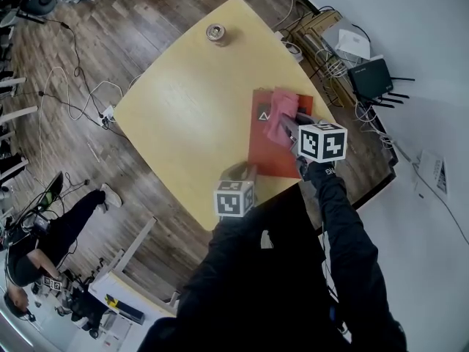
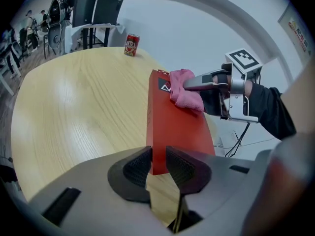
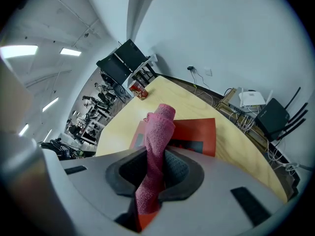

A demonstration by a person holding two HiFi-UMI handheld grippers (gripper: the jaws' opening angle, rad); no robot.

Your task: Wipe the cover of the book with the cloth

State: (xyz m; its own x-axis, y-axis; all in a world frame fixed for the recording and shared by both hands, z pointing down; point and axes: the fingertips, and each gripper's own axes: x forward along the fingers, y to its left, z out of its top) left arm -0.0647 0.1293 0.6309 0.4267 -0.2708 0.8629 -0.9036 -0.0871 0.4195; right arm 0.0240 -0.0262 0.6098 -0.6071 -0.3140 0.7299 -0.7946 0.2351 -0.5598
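From the head view the red book (image 1: 272,147) lies near the yellow table's (image 1: 183,108) right edge, with a can (image 1: 216,32) well apart, while the left gripper view shows the left gripper (image 2: 158,162) pinching the book's near edge, and the right gripper view shows the right gripper (image 3: 155,170) clamping the pink cloth (image 3: 157,136) over the cover.

We see a pink cloth (image 3: 157,146) of nubby, towel-like pile and a red book (image 2: 179,124) whose cover looks smooth and matt. The table (image 1: 183,116) is pale wood grain with a soft sheen, the floor (image 1: 66,64) darker wooden planks. Our left gripper (image 2: 158,165) has a matt grey plastic shell and ribbed black pads (image 2: 179,170).
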